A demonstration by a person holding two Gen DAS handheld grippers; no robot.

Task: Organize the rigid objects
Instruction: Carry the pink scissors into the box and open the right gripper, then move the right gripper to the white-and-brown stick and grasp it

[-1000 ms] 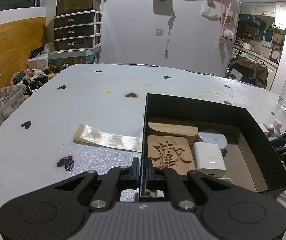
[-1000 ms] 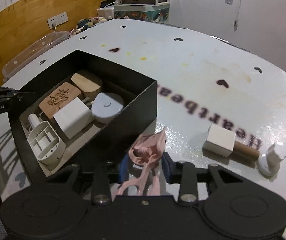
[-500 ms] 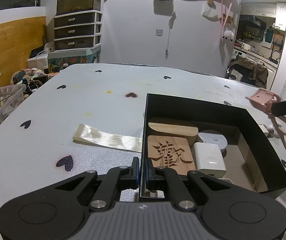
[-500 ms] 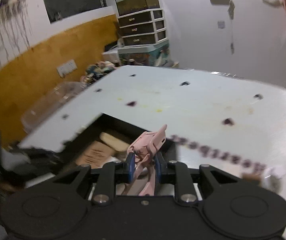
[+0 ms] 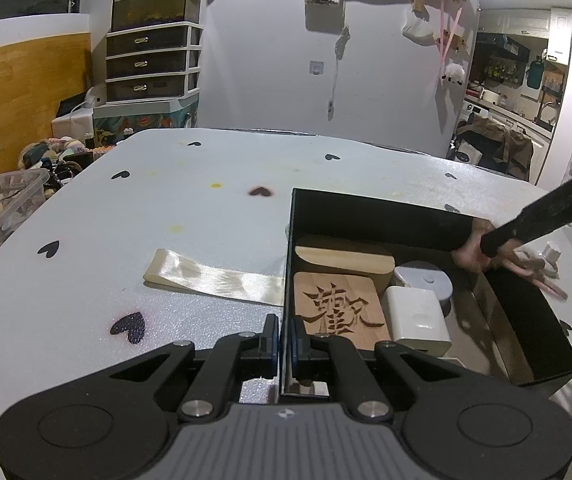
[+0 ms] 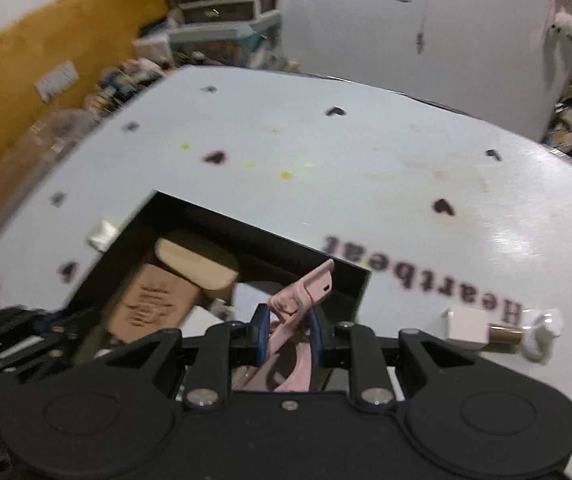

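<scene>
A white table with black heart prints point(image 5: 206, 216) is filling both views. An open black cardboard box point(image 5: 365, 210) is sitting at centre right, its wall pinched by the left gripper point(image 5: 282, 338). The right gripper point(image 6: 287, 330), lower centre, is clamping pink plastic scissors point(image 6: 305, 294) above the box.
</scene>
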